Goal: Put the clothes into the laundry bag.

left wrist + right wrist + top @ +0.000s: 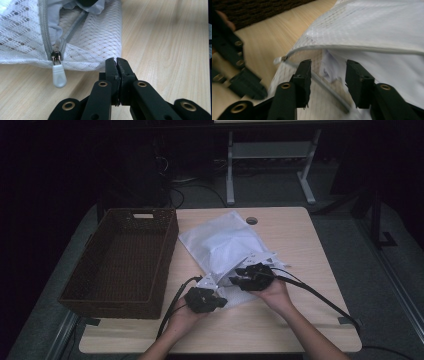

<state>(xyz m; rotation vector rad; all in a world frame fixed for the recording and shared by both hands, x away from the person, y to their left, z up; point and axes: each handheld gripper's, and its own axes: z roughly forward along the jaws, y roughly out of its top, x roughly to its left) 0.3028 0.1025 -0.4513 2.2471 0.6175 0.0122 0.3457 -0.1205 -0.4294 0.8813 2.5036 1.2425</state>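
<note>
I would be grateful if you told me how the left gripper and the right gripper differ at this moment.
The left gripper has its jaws pressed shut on the corner edge of the white mesh bag; the right gripper has its jaws apart, pressing on nothing. The left gripper sits beside the bag's zipper pull, outside the bag; the right gripper is at the bag's unzipped mouth. Both have black jaws and work at the same bag.

No writing, label, brand, number or sign can be read on anything in these pictures.
</note>
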